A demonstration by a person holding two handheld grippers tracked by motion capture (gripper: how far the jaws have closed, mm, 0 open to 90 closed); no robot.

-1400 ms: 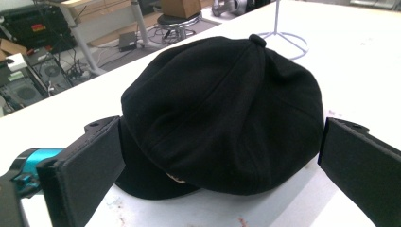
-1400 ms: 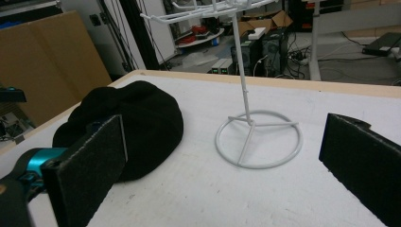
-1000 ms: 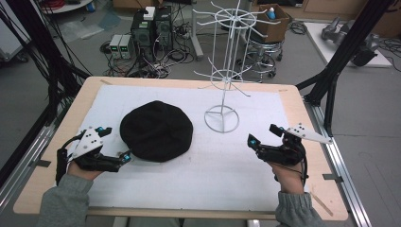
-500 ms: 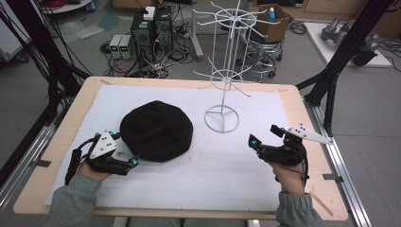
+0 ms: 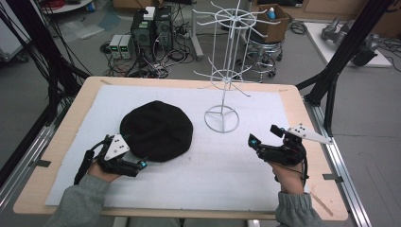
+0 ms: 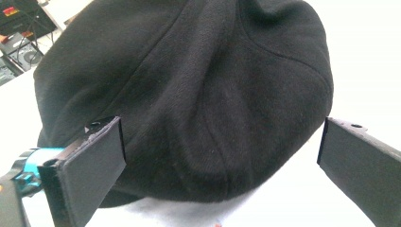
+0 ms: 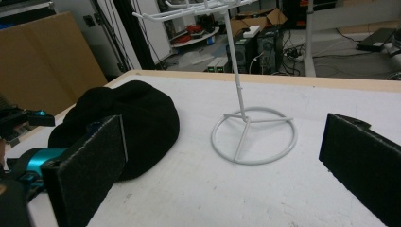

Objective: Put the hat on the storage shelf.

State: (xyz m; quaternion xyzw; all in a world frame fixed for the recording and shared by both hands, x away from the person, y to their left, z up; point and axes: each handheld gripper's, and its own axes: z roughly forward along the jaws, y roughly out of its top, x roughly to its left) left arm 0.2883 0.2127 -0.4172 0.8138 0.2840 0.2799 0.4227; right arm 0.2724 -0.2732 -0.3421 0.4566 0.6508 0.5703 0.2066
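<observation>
A round black hat lies flat on the white mat, left of centre. My left gripper is at the hat's near-left edge, open. In the left gripper view the hat bulges between the two spread jaws of the left gripper, and whether they touch it I cannot tell. A white wire display stand rises behind the middle of the mat. My right gripper hovers open at the right, apart from both. In the right gripper view its jaws frame the stand, with the hat to the left.
The white mat covers most of the wooden table. Black frame posts stand at the right and left corners. Computers and cables sit on the floor beyond the far edge.
My left gripper has moved right and forward, from beside the hat to its near edge. The right gripper has stayed where it was, and the hat has not shifted.
</observation>
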